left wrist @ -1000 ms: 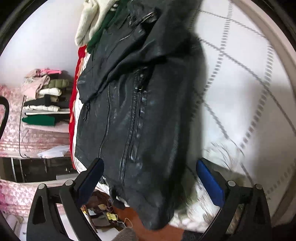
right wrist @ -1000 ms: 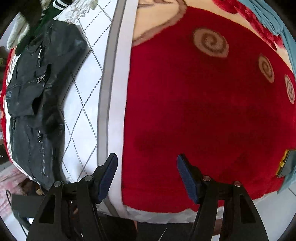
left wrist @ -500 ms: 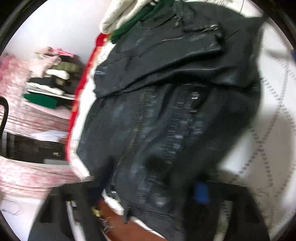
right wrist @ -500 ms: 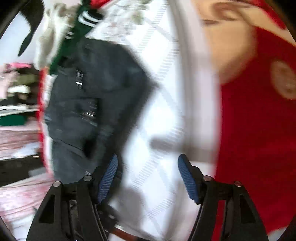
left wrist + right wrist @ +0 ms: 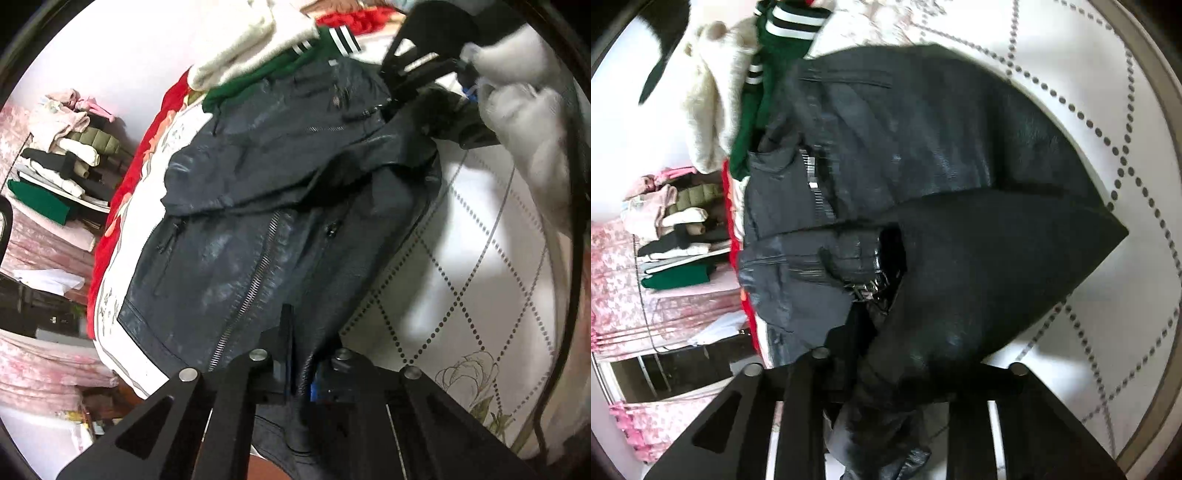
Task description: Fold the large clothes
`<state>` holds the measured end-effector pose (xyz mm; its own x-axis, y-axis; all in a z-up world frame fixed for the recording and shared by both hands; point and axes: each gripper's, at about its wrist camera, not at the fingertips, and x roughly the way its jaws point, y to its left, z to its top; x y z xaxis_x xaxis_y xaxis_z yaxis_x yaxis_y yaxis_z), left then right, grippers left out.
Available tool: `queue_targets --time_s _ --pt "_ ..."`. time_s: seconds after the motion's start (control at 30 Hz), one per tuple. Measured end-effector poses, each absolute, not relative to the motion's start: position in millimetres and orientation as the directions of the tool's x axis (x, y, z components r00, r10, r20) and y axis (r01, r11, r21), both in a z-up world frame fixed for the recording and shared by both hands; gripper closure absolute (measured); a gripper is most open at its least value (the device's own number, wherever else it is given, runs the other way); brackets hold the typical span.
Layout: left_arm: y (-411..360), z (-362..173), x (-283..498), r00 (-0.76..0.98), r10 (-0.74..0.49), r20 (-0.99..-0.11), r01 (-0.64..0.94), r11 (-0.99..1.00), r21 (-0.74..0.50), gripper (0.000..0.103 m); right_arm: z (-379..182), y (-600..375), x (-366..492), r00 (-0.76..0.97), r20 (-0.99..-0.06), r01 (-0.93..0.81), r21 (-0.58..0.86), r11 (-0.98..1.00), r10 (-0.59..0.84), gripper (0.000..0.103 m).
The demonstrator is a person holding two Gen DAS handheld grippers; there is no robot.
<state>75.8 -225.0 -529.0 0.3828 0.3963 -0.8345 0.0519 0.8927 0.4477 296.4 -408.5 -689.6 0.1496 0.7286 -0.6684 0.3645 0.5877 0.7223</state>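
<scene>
A black leather jacket lies zip-side up on a white quilted bedcover. My left gripper is shut on the jacket's lower hem beside the zip, and the hem is lifted off the bed. At the jacket's far upper corner, a white-gloved hand holds my right gripper. In the right wrist view the jacket fills the frame. A fold of its leather runs up between the closing jaws of the right gripper and hides the pads.
A cream fleece and a green garment with white stripes are heaped past the jacket's collar. A red blanket edges the bed on the left. Beyond it stands a shelf of folded clothes.
My left gripper went from wide open around the hem to shut on it and rose. My right gripper swung from the red blanket over to the jacket and closed on a fold.
</scene>
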Motion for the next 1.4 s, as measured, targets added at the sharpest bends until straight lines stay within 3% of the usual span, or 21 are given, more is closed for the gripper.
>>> queue_targets --time_s 0.17,0.47,0.6,0.8,0.87,0.93,0.97,1.0,1.03,1.07,1.23,1.4 --pt "-192 -485 73 0.405 0.315 -0.859 0.041 0.932 0.361 0.100 -618 -403 291 0.160 -0.702 0.289 0.705 0.647 0.694 0.087" --pt "-68 -432 118 0.386 0.172 -0.906 -0.078 0.985 0.154 0.100 -514 -288 346 0.102 -0.810 0.137 0.586 0.799 0.577 0.088" --pt "7 -453 147 0.329 0.093 -0.940 -0.176 0.984 0.036 0.093 -512 -207 387 0.041 -0.862 0.089 0.507 0.857 0.506 0.088" --pt "107 -518 177 0.223 0.023 -0.975 -0.256 0.966 -0.036 0.087 -561 -86 437 -0.079 -0.916 0.045 0.391 0.919 0.394 0.083" --pt "133 -536 180 0.190 -0.010 -0.982 -0.292 0.954 -0.067 0.082 -585 -52 450 -0.130 -0.918 0.017 0.375 0.927 0.374 0.068" --pt "154 -541 178 0.203 -0.047 -0.978 -0.326 0.939 -0.113 0.073 -602 -26 460 -0.177 -0.904 -0.024 0.400 0.916 0.390 0.043" --pt "162 -540 176 0.217 -0.056 -0.975 -0.339 0.932 -0.129 0.068 -606 -19 465 -0.194 -0.890 -0.038 0.428 0.903 0.413 0.037" --pt "168 -537 173 0.224 -0.060 -0.973 -0.354 0.925 -0.138 0.050 -604 -18 467 -0.203 -0.872 -0.040 0.462 0.886 0.445 0.032" --pt "172 -533 170 0.232 -0.067 -0.970 -0.366 0.918 -0.150 0.024 -595 -23 468 -0.197 -0.850 -0.044 0.506 0.862 0.489 0.032" --pt "175 -528 167 0.245 -0.076 -0.967 -0.377 0.911 -0.167 0.014 -582 -34 468 -0.171 -0.820 -0.045 0.560 0.827 0.546 0.032" --pt "172 -515 171 0.287 -0.043 -0.957 -0.435 0.884 -0.171 0.011 -543 -124 459 0.003 -0.800 0.038 0.600 0.799 0.601 0.032" --pt "169 -562 207 0.195 0.091 -0.976 -0.439 0.898 -0.004 0.011 -566 -213 468 0.128 -0.922 0.145 0.382 0.913 0.365 0.032"
